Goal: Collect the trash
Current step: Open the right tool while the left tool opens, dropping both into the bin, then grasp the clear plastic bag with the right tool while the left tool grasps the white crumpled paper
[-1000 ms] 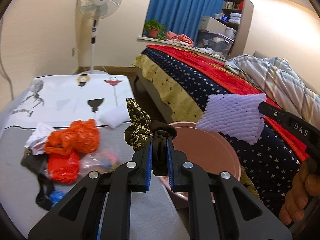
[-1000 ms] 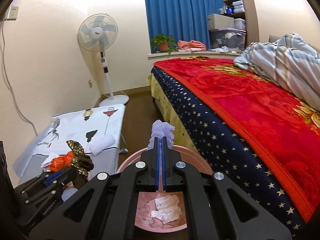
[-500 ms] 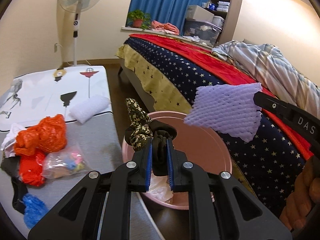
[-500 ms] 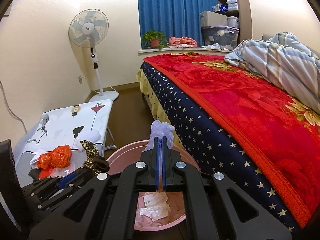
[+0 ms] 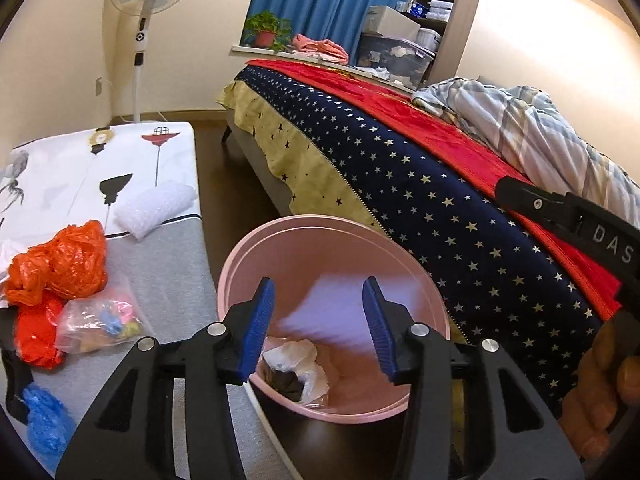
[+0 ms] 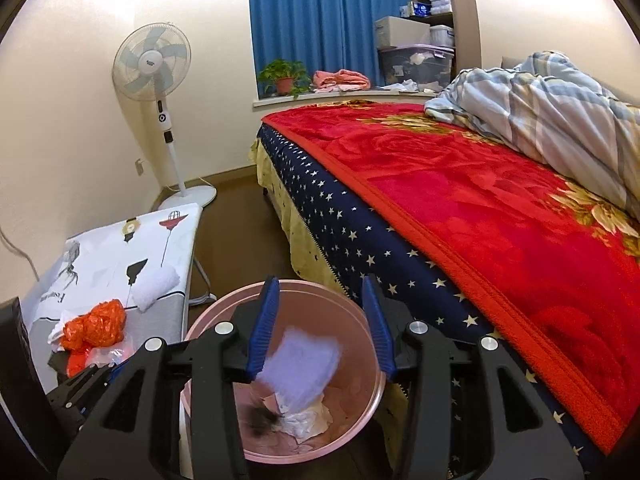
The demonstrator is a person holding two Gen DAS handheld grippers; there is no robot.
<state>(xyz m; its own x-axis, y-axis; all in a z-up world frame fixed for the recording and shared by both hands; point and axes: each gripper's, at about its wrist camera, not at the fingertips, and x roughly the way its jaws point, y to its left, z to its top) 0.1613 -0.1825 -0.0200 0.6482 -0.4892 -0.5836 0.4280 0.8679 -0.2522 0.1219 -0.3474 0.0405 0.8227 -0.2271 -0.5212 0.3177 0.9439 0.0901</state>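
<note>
A pink round bin (image 5: 400,248) stands on the floor between a low table and the bed; it also shows in the right wrist view (image 6: 224,312). My left gripper (image 5: 318,326) is open and empty above the bin. My right gripper (image 6: 322,324) is open and empty above the bin. A purple foam net sheet (image 6: 304,368) is blurred in mid-fall inside the bin, seen also in the left wrist view (image 5: 332,300). A dark cloth piece (image 6: 262,420) and white crumpled paper (image 5: 296,364) lie in the bin's bottom.
On the low table (image 5: 172,276) lie an orange plastic bag (image 5: 60,264), a clear bag with coloured bits (image 5: 100,320), a blue item (image 5: 44,420) and white bubble wrap (image 5: 156,208). The bed (image 6: 460,208) is on the right. A standing fan (image 6: 154,68) is by the wall.
Both grippers opened above the bin. The purple foam net and the dark patterned cloth left the fingers and dropped into the bin.
</note>
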